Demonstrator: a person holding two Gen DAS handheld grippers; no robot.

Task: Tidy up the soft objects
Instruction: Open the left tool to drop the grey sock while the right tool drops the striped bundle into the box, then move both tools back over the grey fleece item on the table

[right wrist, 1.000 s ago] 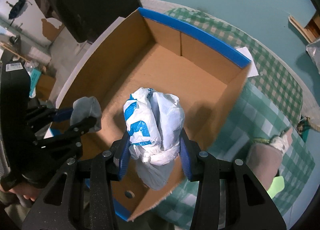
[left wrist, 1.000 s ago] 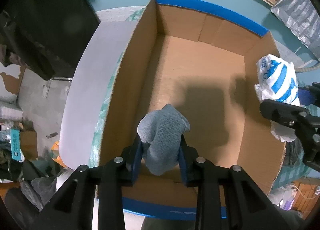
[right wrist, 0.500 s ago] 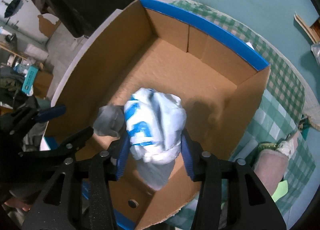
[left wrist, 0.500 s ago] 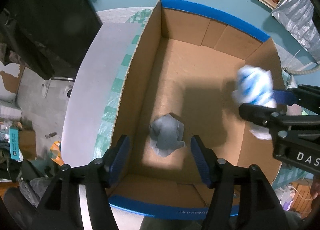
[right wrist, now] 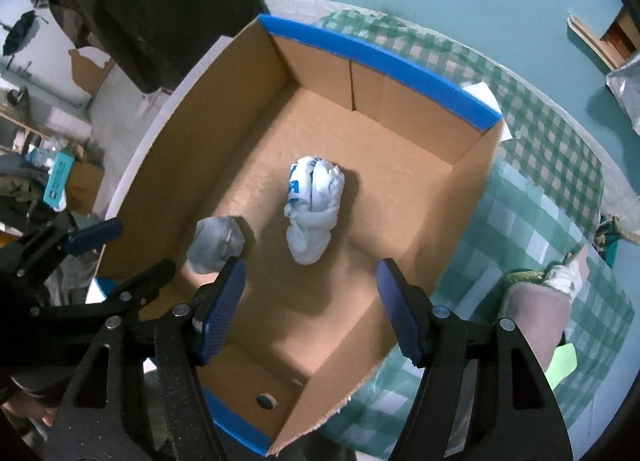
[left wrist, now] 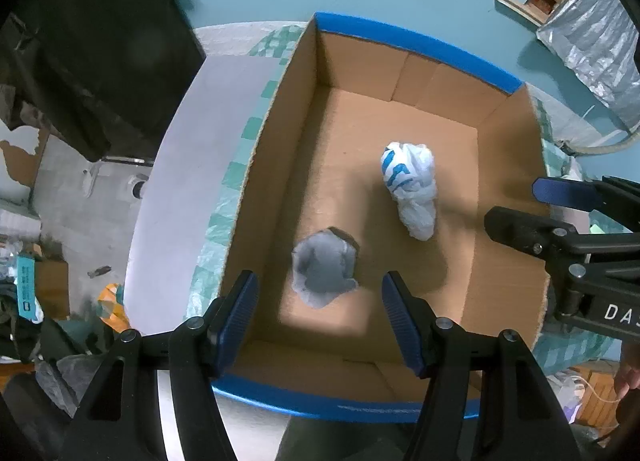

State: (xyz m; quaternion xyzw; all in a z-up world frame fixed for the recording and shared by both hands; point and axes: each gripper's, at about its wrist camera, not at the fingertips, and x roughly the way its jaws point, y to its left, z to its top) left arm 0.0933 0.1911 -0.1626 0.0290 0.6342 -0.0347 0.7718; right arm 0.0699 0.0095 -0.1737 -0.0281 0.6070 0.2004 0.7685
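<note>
An open cardboard box with blue-taped rims stands on a green checked tablecloth. On its floor lie a grey knitted bundle and a white-and-blue bundle; both also show in the right wrist view, the grey bundle and the white-and-blue bundle. My left gripper is open and empty above the grey bundle. My right gripper is open and empty above the box's near part; it also shows in the left wrist view at the box's right wall.
The checked tablecloth spreads to the right of the box, with a grey-pink soft item and a light green thing on it. A white paper lies behind the box. A black screen stands at the left.
Both grippers opened. The grey bundle dropped first, then the white-and-blue bundle; both now lie on the box floor. Both grippers are empty.
</note>
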